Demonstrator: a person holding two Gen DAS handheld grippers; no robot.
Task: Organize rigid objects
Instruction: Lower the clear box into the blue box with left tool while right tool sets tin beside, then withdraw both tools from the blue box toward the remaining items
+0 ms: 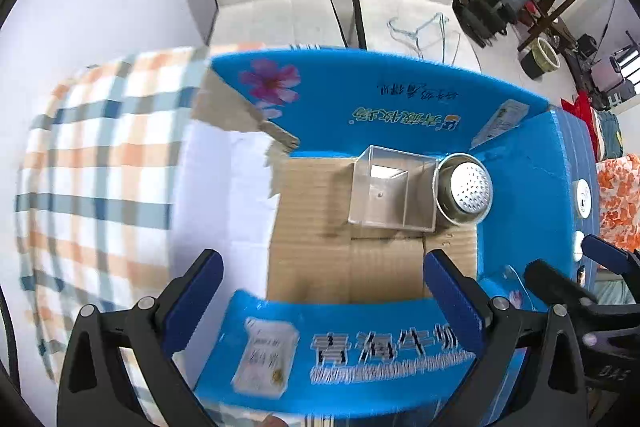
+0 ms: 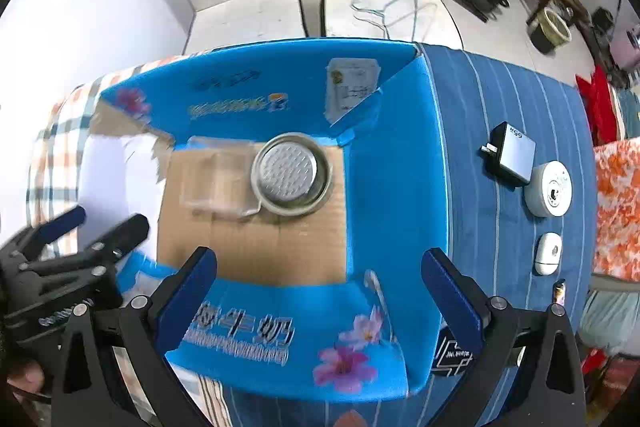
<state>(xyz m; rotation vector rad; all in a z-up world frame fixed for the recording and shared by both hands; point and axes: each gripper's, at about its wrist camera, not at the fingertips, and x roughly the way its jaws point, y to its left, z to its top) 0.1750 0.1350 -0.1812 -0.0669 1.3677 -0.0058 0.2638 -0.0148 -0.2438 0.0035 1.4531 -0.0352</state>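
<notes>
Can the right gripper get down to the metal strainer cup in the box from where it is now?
Probably yes. The right gripper is open and empty above the box, whose top is open. The metal strainer cup touches the clear container only on one side.

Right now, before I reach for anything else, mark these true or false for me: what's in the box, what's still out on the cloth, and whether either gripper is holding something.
1. The blue cardboard box holds a metal strainer bowl beside a clear plastic container. True.
2. The right gripper is shut on the strainer. False: it is open and empty.
3. A charger lies on the blue striped cloth, outside the box. True.
4. The left gripper grips the clear container. False: it is open, holding nothing.
</notes>
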